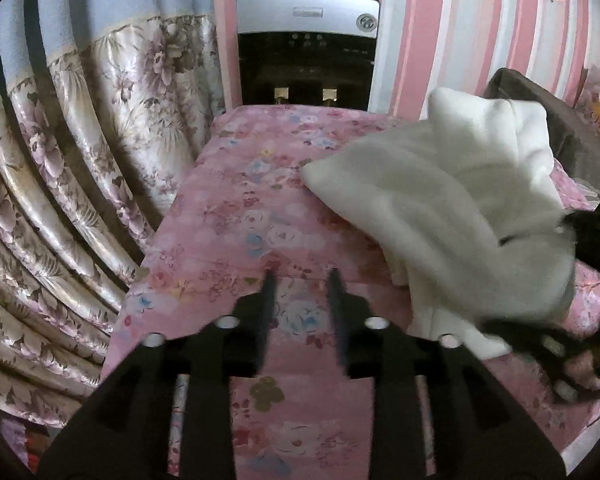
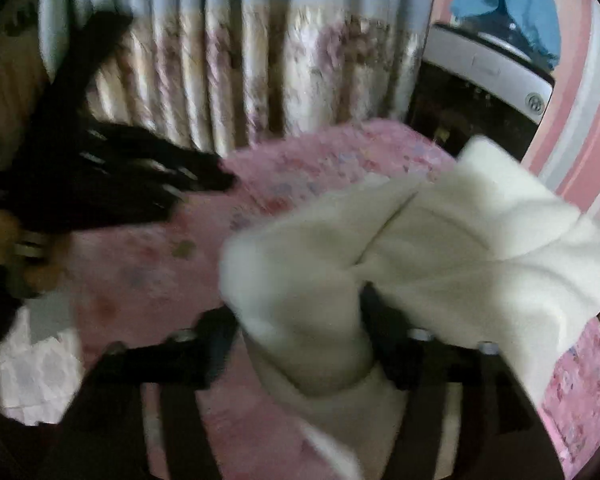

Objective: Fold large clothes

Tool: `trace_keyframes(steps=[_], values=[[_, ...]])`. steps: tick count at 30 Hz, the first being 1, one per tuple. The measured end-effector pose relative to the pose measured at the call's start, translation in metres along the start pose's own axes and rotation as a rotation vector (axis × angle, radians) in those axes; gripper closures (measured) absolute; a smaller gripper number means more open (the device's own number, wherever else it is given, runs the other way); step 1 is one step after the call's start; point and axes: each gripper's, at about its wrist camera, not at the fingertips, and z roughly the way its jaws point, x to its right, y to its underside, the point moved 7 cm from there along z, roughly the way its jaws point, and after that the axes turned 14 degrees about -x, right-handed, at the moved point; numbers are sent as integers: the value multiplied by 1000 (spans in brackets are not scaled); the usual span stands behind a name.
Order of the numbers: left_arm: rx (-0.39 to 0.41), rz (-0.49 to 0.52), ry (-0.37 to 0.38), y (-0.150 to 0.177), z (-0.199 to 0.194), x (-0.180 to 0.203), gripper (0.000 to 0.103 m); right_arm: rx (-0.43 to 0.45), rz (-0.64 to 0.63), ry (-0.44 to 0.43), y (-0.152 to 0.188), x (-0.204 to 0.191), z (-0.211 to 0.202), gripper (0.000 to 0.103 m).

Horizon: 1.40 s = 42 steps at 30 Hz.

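A white fleece garment (image 1: 440, 208) lies bunched on the right side of a bed with a pink floral sheet (image 1: 240, 220). My left gripper (image 1: 302, 280) hovers over bare sheet to the left of the cloth, open, with nothing between its fingers. In the right wrist view the white garment (image 2: 440, 248) drapes over and between the fingers of my right gripper (image 2: 296, 316). Its jaws stand wide and its tips are partly hidden by the folds. My left gripper (image 2: 204, 184) shows there as a blurred black shape at the left. A hand (image 1: 580, 374) shows at the right edge.
A floral curtain (image 1: 80, 140) hangs along the bed's left side. A water dispenser (image 1: 308, 40) stands at the far end against a pink striped wall (image 1: 480, 40). A brown cushion (image 1: 560, 128) sits behind the garment. Bare sheet (image 2: 140, 280) spreads left of the cloth.
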Motion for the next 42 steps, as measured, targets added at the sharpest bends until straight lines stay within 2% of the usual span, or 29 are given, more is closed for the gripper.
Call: trace_keyframes(steps=[1,2,5,8,12,15,18,19,20,21,22,23,24,27,28,29,31,34,36,37,38,39,40,41,42], values=[[10,0,1,-1,-3,0,55,32,13,-2,4,2,-18,29],[28,1,0,-4,-8,0,49,59,22,-3,8,4,-31,25],[59,7,10,-11,-19,3,38,175,89,7,28,26,-83,22],[79,9,41,-20,-28,11,32,228,233,89,50,75,-105,20],[88,41,120,-30,-37,37,27,226,526,75,97,145,-89,20],[75,116,158,-30,-38,71,26,237,629,52,118,165,-70,20],[59,187,157,-25,-31,101,24,256,692,6,128,167,-50,22],[53,197,149,-24,-27,105,25,257,706,-26,129,164,-43,22],[37,214,129,-23,-18,111,39,247,708,-51,129,161,-35,31],[22,225,120,-23,-10,114,49,233,707,-62,128,158,-27,49],[-9,228,118,-23,3,116,68,214,699,-73,127,154,-18,57],[-31,219,130,-24,11,114,75,201,685,-75,123,149,-11,70],[-46,199,142,-24,17,109,76,193,663,-40,119,146,-7,74],[-47,149,135,-24,27,87,80,181,601,15,107,141,-3,80],[-54,137,123,-21,32,81,86,172,581,31,104,142,1,80],[-80,115,94,-15,43,73,86,155,551,61,103,143,6,80],[-126,74,123,-3,62,68,90,142,549,65,103,142,12,80],[-87,64,104,3,59,71,92,146,540,117,105,136,10,79],[-66,57,100,0,50,73,90,167,568,87,106,136,-1,73],[-47,59,94,-1,42,72,84,183,590,64,109,135,-10,69],[-31,63,83,-2,35,71,76,212,612,55,113,135,-21,54],[-13,63,69,-4,28,66,56,245,633,59,118,135,-31,32],[9,57,51,-5,20,61,32,276,652,71,123,136,-41,24],[37,42,33,-5,10,52,15,298,665,86,128,136,-50,22],[47,31,32,-6,5,46,10,314,677,103,134,137,-58,21]])
